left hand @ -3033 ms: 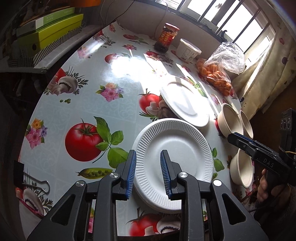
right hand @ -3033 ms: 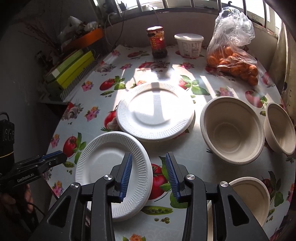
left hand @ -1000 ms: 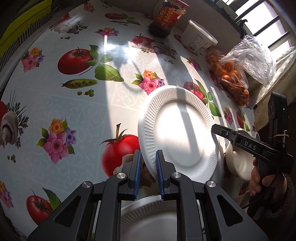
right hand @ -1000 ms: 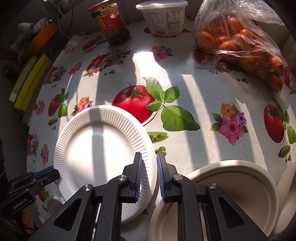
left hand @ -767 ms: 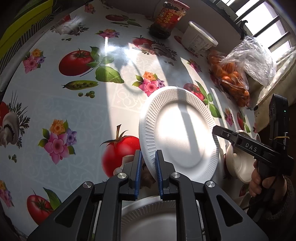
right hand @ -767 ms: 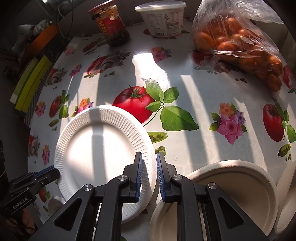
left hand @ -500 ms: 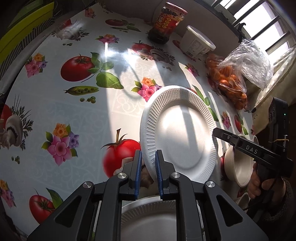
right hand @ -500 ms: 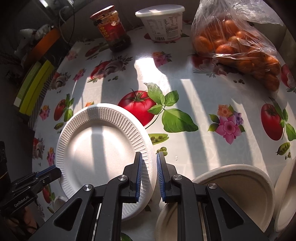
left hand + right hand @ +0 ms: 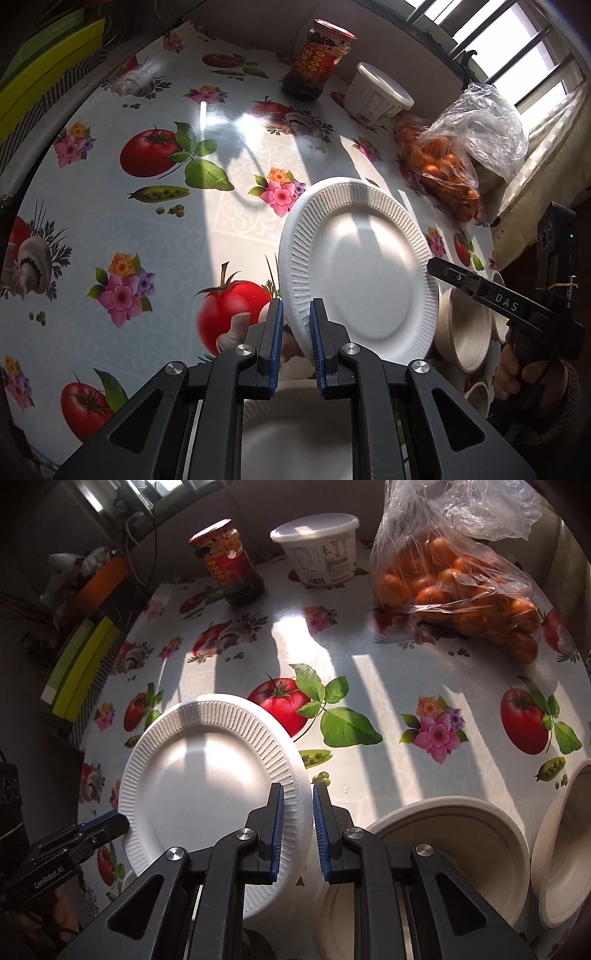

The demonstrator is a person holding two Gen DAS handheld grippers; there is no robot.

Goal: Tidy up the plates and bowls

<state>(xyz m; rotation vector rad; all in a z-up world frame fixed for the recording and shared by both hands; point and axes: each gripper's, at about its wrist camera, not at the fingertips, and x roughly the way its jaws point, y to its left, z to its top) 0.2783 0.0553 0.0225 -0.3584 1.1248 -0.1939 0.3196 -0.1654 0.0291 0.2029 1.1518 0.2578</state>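
A white ribbed paper plate (image 9: 364, 266) is held tilted above the table by both grippers. My left gripper (image 9: 296, 334) is shut on its left rim. My right gripper (image 9: 297, 818) is shut on its right rim; the plate also shows in the right wrist view (image 9: 210, 768). A second white plate (image 9: 295, 424) lies below my left gripper, partly hidden. Beige bowls (image 9: 461, 849) sit to the right, another (image 9: 565, 845) at the far right edge. The right gripper also shows in the left wrist view (image 9: 443, 271), and the left gripper in the right wrist view (image 9: 118, 821).
A red sauce jar (image 9: 227, 563), a white lidded tub (image 9: 319, 554) and a bag of oranges (image 9: 454, 579) stand at the back of the flowered table (image 9: 369, 672). Yellow-green boxes (image 9: 79, 668) lie off the left edge. A window (image 9: 517, 44) is behind.
Both grippers closed on the far plate's rims and have lifted it. It has risen and tilted a little over the last second.
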